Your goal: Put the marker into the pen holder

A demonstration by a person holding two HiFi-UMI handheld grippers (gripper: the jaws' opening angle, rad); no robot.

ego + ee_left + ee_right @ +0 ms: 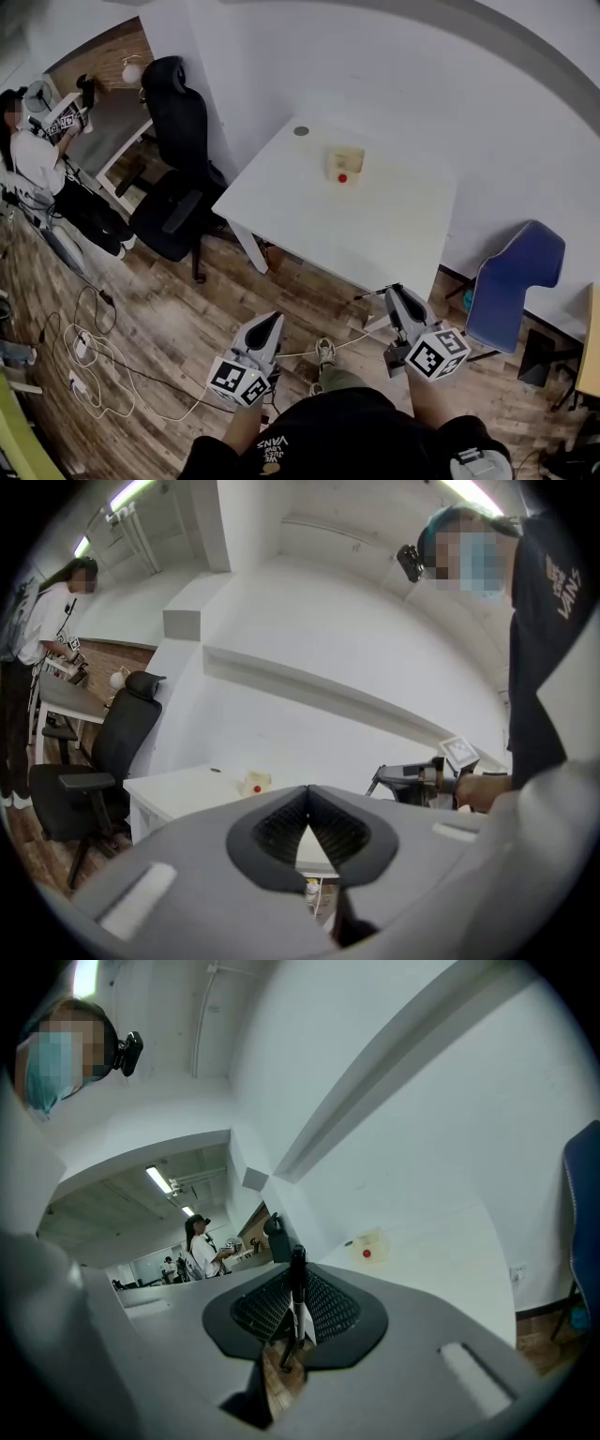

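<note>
The pen holder [343, 164] is a small cream box with a red dot, standing on the far part of the white table [394, 225]. It also shows in the left gripper view as the pen holder [255, 783] and in the right gripper view as the pen holder [371, 1247]. My right gripper [395, 293] hangs off the table's near edge, shut on a black-and-white marker [298, 1299] that stands across its jaws. In the head view the marker [375, 293] sticks out to the left. My left gripper [273, 322] is lower left, over the floor, its jaws together with nothing between them.
A black office chair [174, 178] stands left of the table and a blue chair [517, 279] right of it. Cables [86, 361] trail over the wooden floor. A person [37, 159] works at a desk far left. A small grey disc [300, 130] lies on the table's far corner.
</note>
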